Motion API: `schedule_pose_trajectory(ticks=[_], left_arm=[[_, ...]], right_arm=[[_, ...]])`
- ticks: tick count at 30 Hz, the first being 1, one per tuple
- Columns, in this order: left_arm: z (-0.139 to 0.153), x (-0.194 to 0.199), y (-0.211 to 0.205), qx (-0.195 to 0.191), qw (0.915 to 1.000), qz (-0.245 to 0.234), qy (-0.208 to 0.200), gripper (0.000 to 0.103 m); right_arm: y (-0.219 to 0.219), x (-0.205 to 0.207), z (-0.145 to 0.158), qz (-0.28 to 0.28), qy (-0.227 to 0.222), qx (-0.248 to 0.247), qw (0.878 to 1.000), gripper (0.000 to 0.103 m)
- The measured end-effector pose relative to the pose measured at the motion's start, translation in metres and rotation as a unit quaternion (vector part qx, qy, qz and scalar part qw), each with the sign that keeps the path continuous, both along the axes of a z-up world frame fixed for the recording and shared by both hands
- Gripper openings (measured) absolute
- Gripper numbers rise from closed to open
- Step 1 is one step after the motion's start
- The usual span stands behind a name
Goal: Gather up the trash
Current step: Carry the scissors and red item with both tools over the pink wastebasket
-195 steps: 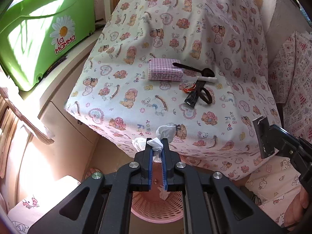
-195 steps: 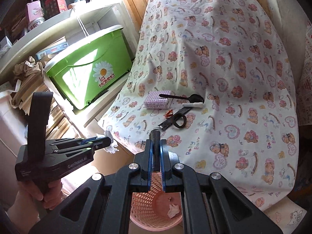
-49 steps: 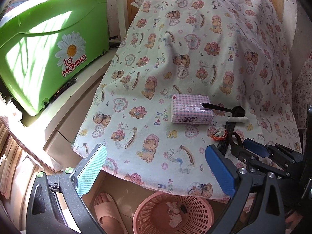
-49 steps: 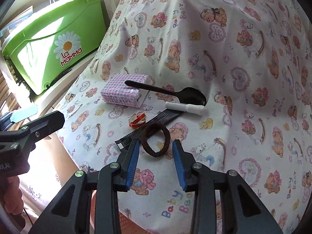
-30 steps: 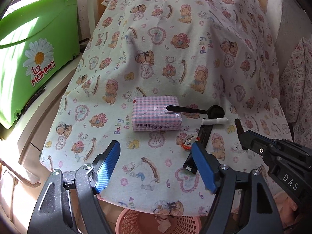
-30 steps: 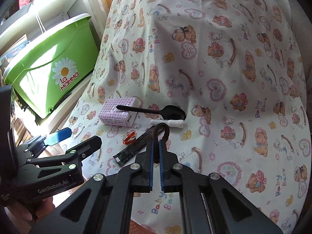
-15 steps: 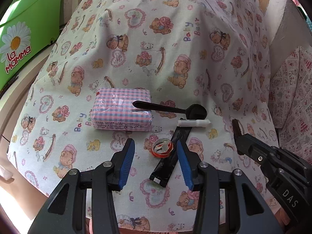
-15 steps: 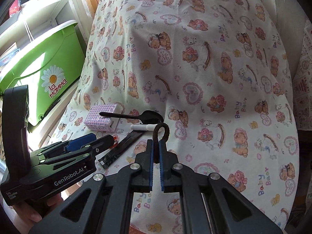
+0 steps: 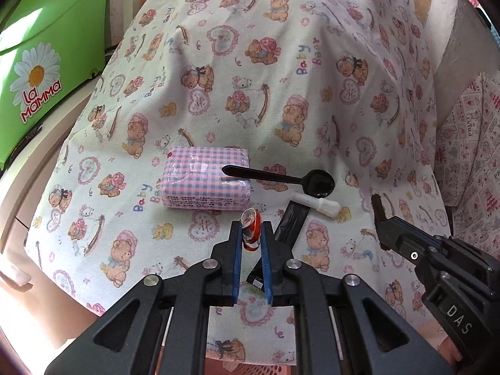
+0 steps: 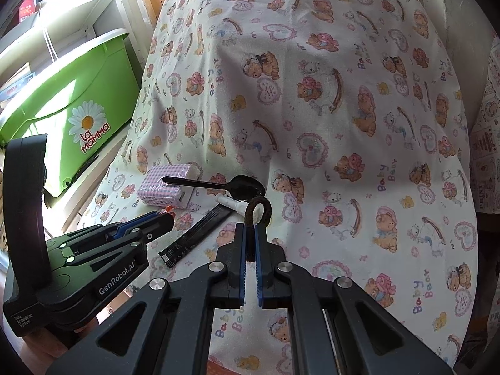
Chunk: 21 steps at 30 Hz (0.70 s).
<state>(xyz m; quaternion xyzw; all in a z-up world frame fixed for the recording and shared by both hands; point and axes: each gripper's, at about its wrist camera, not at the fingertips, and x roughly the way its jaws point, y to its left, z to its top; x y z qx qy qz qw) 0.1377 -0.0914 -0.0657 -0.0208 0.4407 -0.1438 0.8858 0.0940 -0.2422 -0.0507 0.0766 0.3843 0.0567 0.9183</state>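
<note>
1. The left gripper (image 9: 252, 234) is matte black plastic, with two triangular cut-out arms that taper toward the fingers.
2. Its fingers (image 9: 236, 268) carry ribbed blue pads on the inner faces.
3. Round silver screw heads sit on each arm joint.
4. From the right wrist view its side shows white lettering, "GenRobot.AI" and "Data Acquisition System", and a tall black upright grip.
5. The right gripper (image 10: 251, 234) has the same black frame, blue pads and silver screws.
6. Its side is marked "DAS" in white.
</note>
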Motion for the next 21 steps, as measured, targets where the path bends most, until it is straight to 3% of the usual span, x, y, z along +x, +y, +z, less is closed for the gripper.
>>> schedule_pose_trajectory(ticks=[10,21], left_arm=[[0.034,-0.025,0.015,-0.015,0.9996,0.016,-0.019,0.011],[0.076,-0.007,-0.029,0.029,0.9991,0.011,-0.029,0.011]], right_arm=[[-0.005,-0.018,0.014,0.002,-0.018,-0.007,1.0,0.006],[-0.024,-0.041,0.043,0.001,-0.055,-0.032,0.998,0.006]])
